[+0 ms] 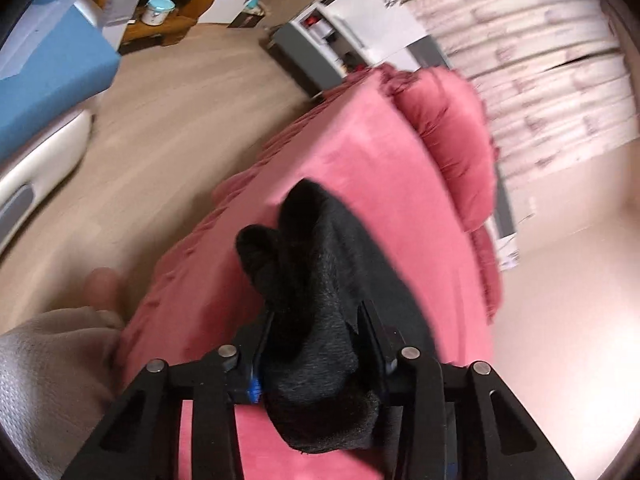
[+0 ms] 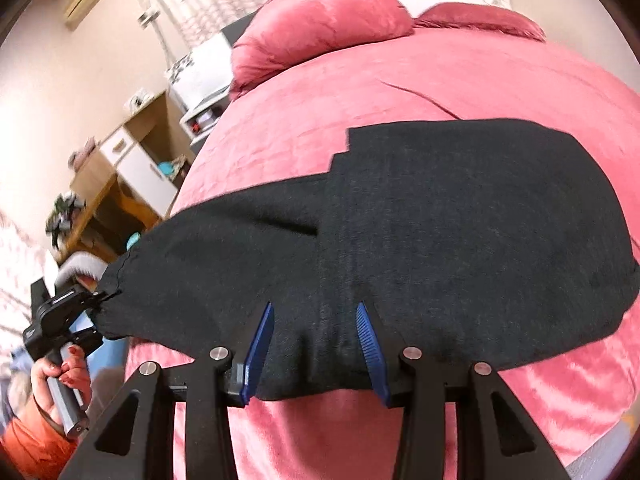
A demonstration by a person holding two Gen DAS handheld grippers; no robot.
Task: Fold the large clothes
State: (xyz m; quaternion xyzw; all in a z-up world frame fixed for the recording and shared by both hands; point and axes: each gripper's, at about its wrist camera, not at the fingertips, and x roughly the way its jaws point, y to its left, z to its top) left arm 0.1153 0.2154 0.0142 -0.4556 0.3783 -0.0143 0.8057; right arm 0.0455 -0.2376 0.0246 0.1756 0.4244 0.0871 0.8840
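**Black garment held at two points above the pink bed**

Black garment [image 2: 440,232] hangs as a broad dark sheet over a pink bedspread [image 2: 400,92], stretched between the two tools. In the right wrist view its far part spreads across the bed cover, while the near hem dips toward the camera and passes between the blue pads [image 2: 258,354] of the right gripper [image 2: 316,354]. The two pads stand apart with the bunched cloth edge filling the gap between them; whether they are actually pressing the fabric cannot be told from this angle.

At the left of the same view, the garment narrows to a gathered corner that ends in the left gripper [image 2: 94,300], a black tool with a silver handle held by the person's hand [image 2: 60,384], whose nails are painted red. An orange sleeve [image 2: 28,444] shows below the wrist.

From the left wrist view, the left gripper's fingers are closed narrowly on a thick wad of the black cloth [image 1: 316,320], which bulges up and forward out of the jaws and droops below them. Beyond it lies the bed, seen at a strong tilt, with a pink pillow [image 1: 452,140] at its head. Two such pillows lie side by side at the head of the bed in the right wrist view.

A wooden floor [image 1: 172,128] runs alongside the bed. A wooden cabinet [image 2: 132,160] with white doors stands by the wall.
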